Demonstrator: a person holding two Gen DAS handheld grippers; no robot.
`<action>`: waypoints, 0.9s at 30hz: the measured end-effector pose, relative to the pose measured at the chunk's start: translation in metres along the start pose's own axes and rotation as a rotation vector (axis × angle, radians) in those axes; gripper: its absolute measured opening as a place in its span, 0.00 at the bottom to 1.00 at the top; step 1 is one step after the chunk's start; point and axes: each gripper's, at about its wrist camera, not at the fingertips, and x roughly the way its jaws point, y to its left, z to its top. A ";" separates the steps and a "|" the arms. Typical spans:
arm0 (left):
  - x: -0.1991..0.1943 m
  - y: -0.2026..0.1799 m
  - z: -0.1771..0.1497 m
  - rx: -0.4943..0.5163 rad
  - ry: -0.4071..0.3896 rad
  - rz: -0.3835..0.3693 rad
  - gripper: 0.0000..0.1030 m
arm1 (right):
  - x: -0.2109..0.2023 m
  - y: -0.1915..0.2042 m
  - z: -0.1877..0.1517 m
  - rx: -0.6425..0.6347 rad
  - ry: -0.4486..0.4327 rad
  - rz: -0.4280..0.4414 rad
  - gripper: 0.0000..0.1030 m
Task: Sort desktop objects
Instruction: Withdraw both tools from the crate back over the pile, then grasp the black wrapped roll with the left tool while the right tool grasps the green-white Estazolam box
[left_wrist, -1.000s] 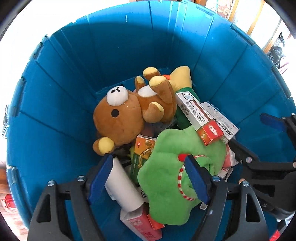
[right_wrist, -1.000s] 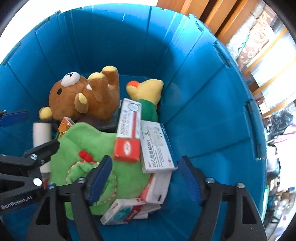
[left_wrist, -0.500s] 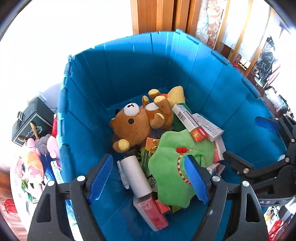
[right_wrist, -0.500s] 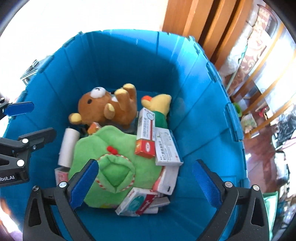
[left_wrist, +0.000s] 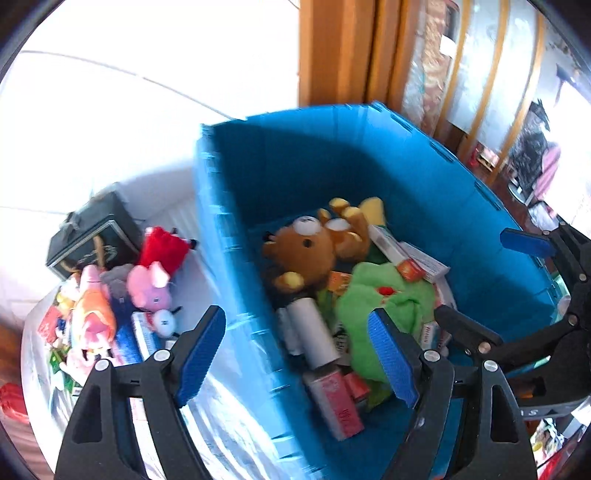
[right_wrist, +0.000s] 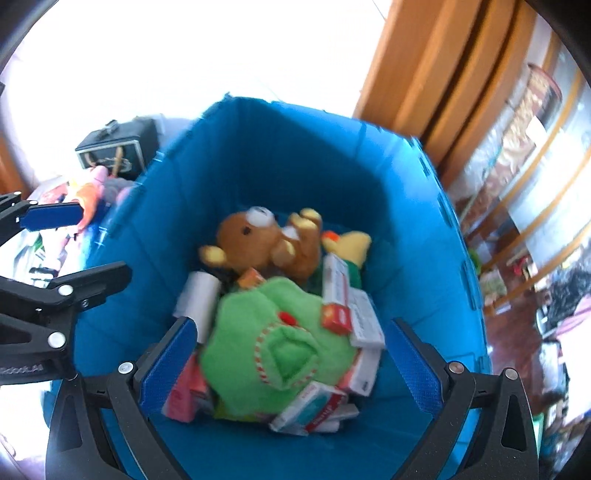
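A blue bin (left_wrist: 229, 258) (right_wrist: 406, 221) holds a brown bear plush (left_wrist: 306, 251) (right_wrist: 255, 240), a green plush (left_wrist: 384, 302) (right_wrist: 273, 343), a white roll (left_wrist: 314, 328) (right_wrist: 199, 295), a yellow plush (right_wrist: 354, 240) and several medicine boxes (left_wrist: 417, 258) (right_wrist: 340, 295). My left gripper (left_wrist: 295, 343) hangs open and empty above the bin's left wall. My right gripper (right_wrist: 290, 343) is open wide, high over the green plush, touching nothing. Each gripper also shows at the edge of the other's view.
Left of the bin, a pile lies on the white table: a pink pig plush (left_wrist: 151, 284), a red plush (left_wrist: 166, 243), an orange toy (left_wrist: 96, 314), small boxes and a dark gift box (left_wrist: 92, 236) (right_wrist: 114, 147). Wooden frames (right_wrist: 424, 74) and room clutter stand behind and to the right.
Both grippers have risen and drawn back from inside the bin, so its rim and the toys beside it now show. The right jaws have spread wider.
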 end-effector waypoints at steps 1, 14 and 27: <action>-0.005 0.008 -0.003 -0.007 -0.014 0.010 0.77 | -0.003 0.009 0.002 -0.010 -0.011 0.004 1.00; -0.068 0.142 -0.072 -0.138 -0.158 0.190 0.77 | -0.034 0.130 0.027 -0.076 -0.111 0.134 1.00; -0.064 0.277 -0.173 -0.334 -0.158 0.323 0.77 | -0.017 0.263 0.027 -0.106 -0.227 0.282 1.00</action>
